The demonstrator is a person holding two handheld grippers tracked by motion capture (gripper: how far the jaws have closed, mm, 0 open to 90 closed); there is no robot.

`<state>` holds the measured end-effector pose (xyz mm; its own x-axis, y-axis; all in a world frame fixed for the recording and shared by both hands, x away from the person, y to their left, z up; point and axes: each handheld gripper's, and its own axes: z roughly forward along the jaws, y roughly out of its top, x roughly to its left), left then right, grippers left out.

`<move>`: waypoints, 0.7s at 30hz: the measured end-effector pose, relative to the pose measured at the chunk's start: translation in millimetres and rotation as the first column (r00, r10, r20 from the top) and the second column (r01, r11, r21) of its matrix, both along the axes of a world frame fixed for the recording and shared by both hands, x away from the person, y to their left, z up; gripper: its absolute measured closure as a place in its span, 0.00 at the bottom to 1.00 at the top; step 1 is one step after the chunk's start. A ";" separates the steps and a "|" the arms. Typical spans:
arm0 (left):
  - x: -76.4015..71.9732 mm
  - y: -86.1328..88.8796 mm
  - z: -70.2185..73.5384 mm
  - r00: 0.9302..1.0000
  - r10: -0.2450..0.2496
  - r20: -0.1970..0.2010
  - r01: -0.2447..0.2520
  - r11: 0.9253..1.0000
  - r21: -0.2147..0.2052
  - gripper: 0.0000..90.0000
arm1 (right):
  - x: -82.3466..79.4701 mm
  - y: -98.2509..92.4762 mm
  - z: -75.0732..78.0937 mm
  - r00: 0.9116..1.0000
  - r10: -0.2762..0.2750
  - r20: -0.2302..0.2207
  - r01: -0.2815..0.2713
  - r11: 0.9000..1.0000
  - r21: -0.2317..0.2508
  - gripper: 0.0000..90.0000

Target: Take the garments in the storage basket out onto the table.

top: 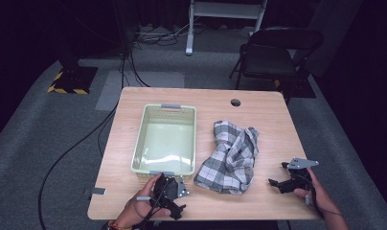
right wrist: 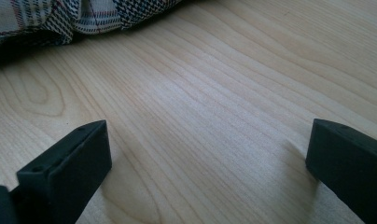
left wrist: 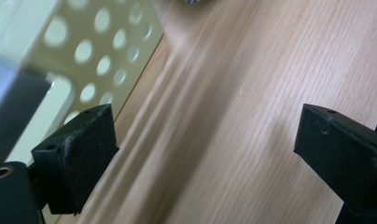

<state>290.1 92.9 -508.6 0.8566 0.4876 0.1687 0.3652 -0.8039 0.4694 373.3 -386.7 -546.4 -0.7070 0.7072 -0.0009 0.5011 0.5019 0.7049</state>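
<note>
A crumpled black-and-white checked cloth (top: 232, 155) lies on the wooden table (top: 273, 115), right of a pale green perforated basket (top: 142, 139) that holds nothing. My left gripper (top: 174, 203) rests near the table's front edge, just in front of the basket, jaws wide apart over bare wood (left wrist: 210, 135) with the basket wall (left wrist: 98, 51) close beside it. My right gripper (top: 279, 181) sits at the front right, open, its jaws spread over the tabletop (right wrist: 207, 140). The cloth's edge (right wrist: 60, 18) lies a short way ahead of it.
A round cable hole (top: 235, 102) marks the table's far edge. Behind the table stand a dark folding chair (top: 273, 52) and a white frame (top: 225, 14). Cables run across the grey floor at left (top: 76, 143).
</note>
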 end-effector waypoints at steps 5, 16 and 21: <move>0.1 13.2 -4.3 0.999 0.038 -0.012 -0.038 0.999 0.001 0.06 | 0.0 0.0 0.0 1.000 0.000 0.000 0.000 1.000 0.000 0.00; 1.8 35.9 -12.8 0.990 0.135 -0.042 -0.137 0.990 -0.034 0.07 | 0.0 0.0 0.0 1.000 0.000 0.000 0.000 1.000 0.000 0.00; 2.9 47.1 -15.0 0.985 0.163 -0.050 -0.166 0.985 -0.043 0.06 | 0.0 0.0 0.0 1.000 0.000 0.000 0.000 1.000 0.000 0.00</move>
<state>293.0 140.0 -523.6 0.7704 0.6290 0.1042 0.5130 -0.7085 0.4847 373.3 -386.7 -546.4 -0.7069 0.7073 -0.0007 0.5013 0.5017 0.7049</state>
